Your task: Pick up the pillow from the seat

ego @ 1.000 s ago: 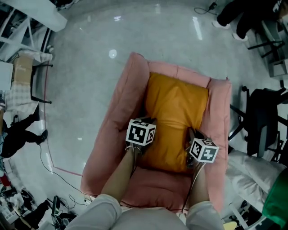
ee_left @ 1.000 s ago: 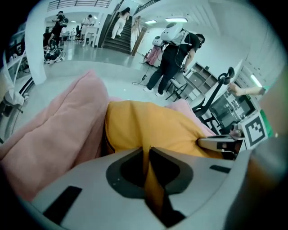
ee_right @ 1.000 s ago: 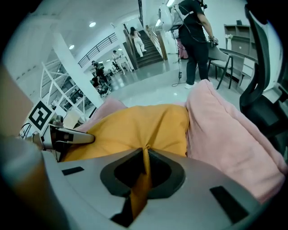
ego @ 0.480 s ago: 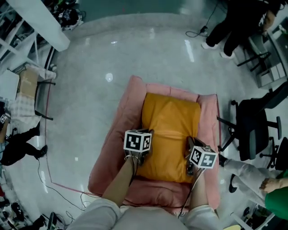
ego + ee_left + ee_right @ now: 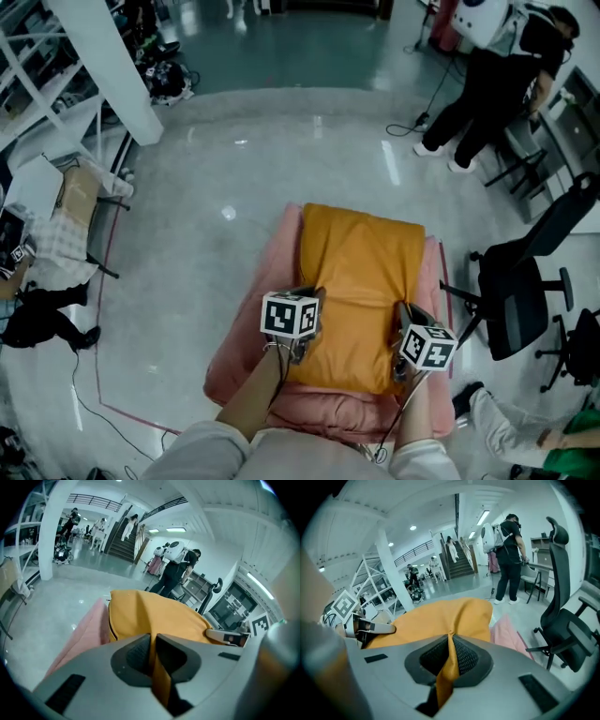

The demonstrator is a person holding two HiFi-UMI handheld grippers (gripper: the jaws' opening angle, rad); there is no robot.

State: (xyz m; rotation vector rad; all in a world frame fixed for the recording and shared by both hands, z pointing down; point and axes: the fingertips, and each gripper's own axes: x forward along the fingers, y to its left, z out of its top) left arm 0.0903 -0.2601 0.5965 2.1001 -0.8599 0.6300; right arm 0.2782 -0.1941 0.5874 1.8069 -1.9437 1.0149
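pillow [image 5: 361, 281] hides most of the pink seat [image 5: 248, 356]; a bystander [image 5: 506, 433] is cut off.

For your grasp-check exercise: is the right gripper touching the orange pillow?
Touching. The right gripper view shows the right gripper with its fingers closed on a pinched fold of the orange pillow.

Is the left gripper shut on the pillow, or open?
Shut on the pillow: the left gripper pinches a fold of orange fabric between its jaws.
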